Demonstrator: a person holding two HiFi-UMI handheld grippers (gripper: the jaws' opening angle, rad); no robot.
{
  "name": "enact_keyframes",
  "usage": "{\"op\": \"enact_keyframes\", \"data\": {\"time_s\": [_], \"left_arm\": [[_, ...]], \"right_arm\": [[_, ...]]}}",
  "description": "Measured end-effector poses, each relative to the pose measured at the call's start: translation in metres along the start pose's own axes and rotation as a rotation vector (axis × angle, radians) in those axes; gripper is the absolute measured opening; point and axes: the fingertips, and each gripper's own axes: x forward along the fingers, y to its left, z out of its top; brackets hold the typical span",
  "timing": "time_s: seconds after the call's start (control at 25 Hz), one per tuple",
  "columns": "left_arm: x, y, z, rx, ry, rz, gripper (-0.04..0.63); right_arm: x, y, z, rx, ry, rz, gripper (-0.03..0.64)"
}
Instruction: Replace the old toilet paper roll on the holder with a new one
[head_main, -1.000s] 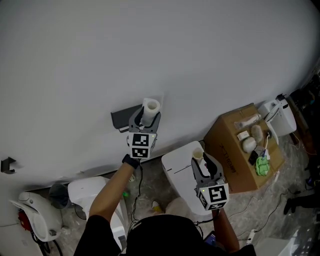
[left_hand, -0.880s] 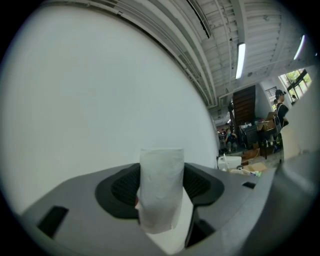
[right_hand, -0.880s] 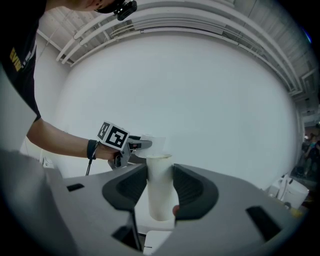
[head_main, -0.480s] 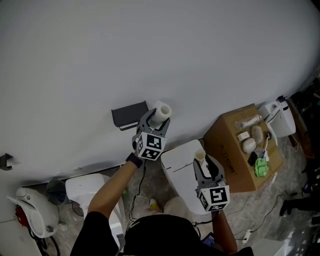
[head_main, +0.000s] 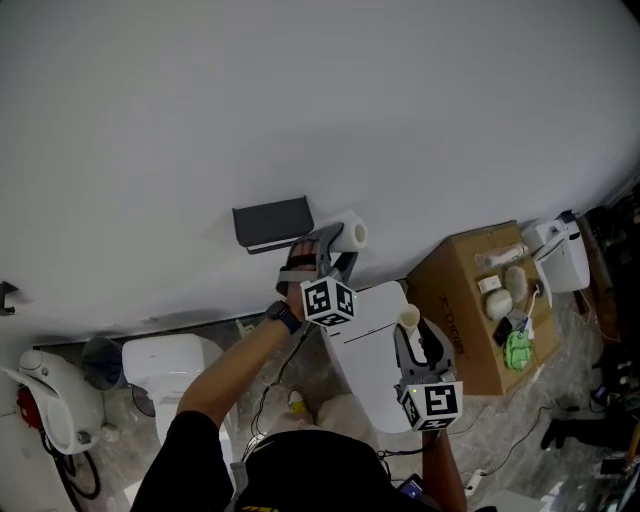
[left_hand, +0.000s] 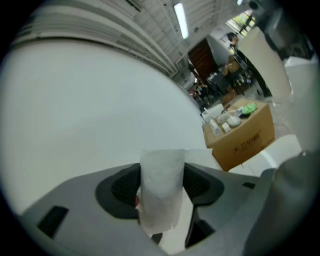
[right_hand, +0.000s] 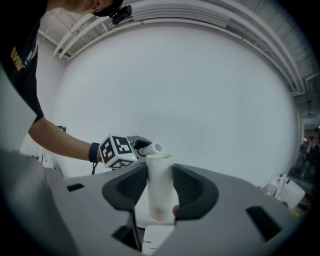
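Toilet paper holder (head_main: 272, 222), a dark grey bracket, is fixed to the white wall (head_main: 300, 100) left of centre, above and to the right of a white toilet (head_main: 165, 362) on the floor. Just right of the holder, your left gripper (head_main: 338, 244) is clamped on the toilet paper roll (head_main: 352, 234). The roll lies close to level with its open end facing right, near the holder but apart from it. In the left gripper view both pads press on the sides of the roll (left_hand: 161, 185), which has a soft surface and a ragged near edge.

Further right and lower, above a white unit (head_main: 360, 335), your right gripper (head_main: 415, 336) is closed on a smooth white tube (head_main: 409, 318) that stands roughly upright. The right gripper view shows this tube (right_hand: 160, 187) squeezed between the two pads, with your left gripper's marker cube (right_hand: 117, 151) and its roll (right_hand: 153, 148) beyond it to the left, in front of the wall.

To the right stands a cardboard box (head_main: 468, 305) with small white items and something green (head_main: 518, 350) on top, and a white device (head_main: 560, 242) lies beyond it at the far right.
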Motion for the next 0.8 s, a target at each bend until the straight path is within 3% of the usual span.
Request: {"op": "enact_keyframes", "data": {"time_s": [0.12, 0.32, 0.48, 0.52, 0.8], "left_arm": [[0.010, -0.011, 0.002, 0.153, 0.024, 0.035, 0.264], [0.018, -0.026, -0.010, 0.276, 0.089, 0.050, 0.264], [0.022, -0.038, -0.022, 0.595, 0.147, 0.093, 0.264], [0.023, -0.036, -0.028, 0.643, 0.176, 0.104, 0.263], [0.030, -0.033, -0.062, 0.715, 0.283, 0.093, 0.262]], "right_arm": [[0.001, -0.004, -0.006, -0.009, 0.021, -0.007, 0.163], [0.002, -0.014, -0.010, -0.016, 0.044, -0.017, 0.163], [0.004, -0.015, -0.009, 0.002, 0.046, -0.019, 0.163], [0.006, -0.013, -0.009, 0.006, 0.046, -0.013, 0.163], [0.017, -0.010, -0.009, 0.002, 0.050, 0.010, 0.163]]}}
